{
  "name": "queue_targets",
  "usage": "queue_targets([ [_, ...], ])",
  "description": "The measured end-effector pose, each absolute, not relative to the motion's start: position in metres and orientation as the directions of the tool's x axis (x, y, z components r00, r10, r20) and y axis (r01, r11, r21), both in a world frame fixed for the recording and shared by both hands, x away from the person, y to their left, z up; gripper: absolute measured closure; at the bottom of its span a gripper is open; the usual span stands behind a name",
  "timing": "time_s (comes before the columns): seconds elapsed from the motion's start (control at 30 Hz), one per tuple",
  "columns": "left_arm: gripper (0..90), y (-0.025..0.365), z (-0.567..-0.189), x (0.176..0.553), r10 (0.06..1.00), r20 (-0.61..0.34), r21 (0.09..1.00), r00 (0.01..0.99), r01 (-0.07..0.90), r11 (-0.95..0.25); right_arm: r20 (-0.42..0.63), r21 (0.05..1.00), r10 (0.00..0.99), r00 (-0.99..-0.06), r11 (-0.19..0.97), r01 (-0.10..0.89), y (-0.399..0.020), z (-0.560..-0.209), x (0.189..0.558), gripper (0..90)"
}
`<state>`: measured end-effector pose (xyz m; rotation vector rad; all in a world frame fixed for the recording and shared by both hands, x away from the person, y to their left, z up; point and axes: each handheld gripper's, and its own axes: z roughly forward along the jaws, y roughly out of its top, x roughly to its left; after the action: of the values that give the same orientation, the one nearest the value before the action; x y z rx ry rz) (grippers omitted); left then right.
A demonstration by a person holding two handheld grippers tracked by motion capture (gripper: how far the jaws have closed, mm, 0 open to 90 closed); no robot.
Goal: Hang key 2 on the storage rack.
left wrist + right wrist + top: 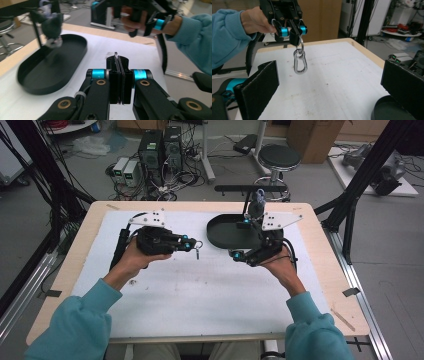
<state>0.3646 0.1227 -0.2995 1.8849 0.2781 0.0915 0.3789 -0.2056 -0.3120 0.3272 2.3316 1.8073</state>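
My left gripper (194, 244) hovers over the white mat, shut on the ring of a silver carabiner (198, 252). In the right gripper view the carabiner (300, 63) dangles below the left gripper (295, 32). In the left gripper view the jaws (119, 62) pinch the thin metal ring edge-on. My right gripper (239, 239) is wide open at the near edge of a black oval tray (220, 237), facing the left one. Nothing lies between its pads (259, 86). A grey plush toy (257, 204) hangs from a black stand over the tray (27, 82).
The stand's horizontal bar (250, 187) crosses above the tray's far side. The white mat (200, 290) covers most of the wooden table. A stool (279, 157), computer boxes and cables sit on the floor beyond the far edge.
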Motion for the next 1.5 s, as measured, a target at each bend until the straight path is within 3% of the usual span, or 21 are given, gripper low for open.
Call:
queue_targets([
  [0.17,88.3,0.113,-0.299,0.364,0.208,-0.075,0.949,0.975,0.134,-0.285,0.0,0.961,0.227,-0.974,0.268,0.063,-0.196,-0.309,0.381,1.1],
  [0.4,88.3,0.105,-0.3,0.362,0.184,-0.072,0.95,0.98,0.123,-0.287,0.008,0.955,0.141,-0.99,0.291,0.049,-0.184,-0.31,0.386,9.0],
  [0.57,88.3,0.103,-0.301,0.361,0.18,-0.079,0.945,0.98,0.132,-0.3,0.029,0.951,0.061,-0.998,0.305,0.046,-0.179,-0.309,0.388,32.3],
  [0.7,88.3,0.102,-0.301,0.362,0.174,-0.076,0.945,0.982,0.127,-0.303,0.035,0.946,0.015,-0.999,0.321,0.038,-0.177,-0.309,0.387,43.0],
  [1.5,88.3,0.097,-0.304,0.36,0.146,-0.063,0.942,0.987,0.107,-0.317,0.017,0.926,-0.053,-0.998,0.377,-0.005,-0.173,-0.309,0.386,85.3],
])
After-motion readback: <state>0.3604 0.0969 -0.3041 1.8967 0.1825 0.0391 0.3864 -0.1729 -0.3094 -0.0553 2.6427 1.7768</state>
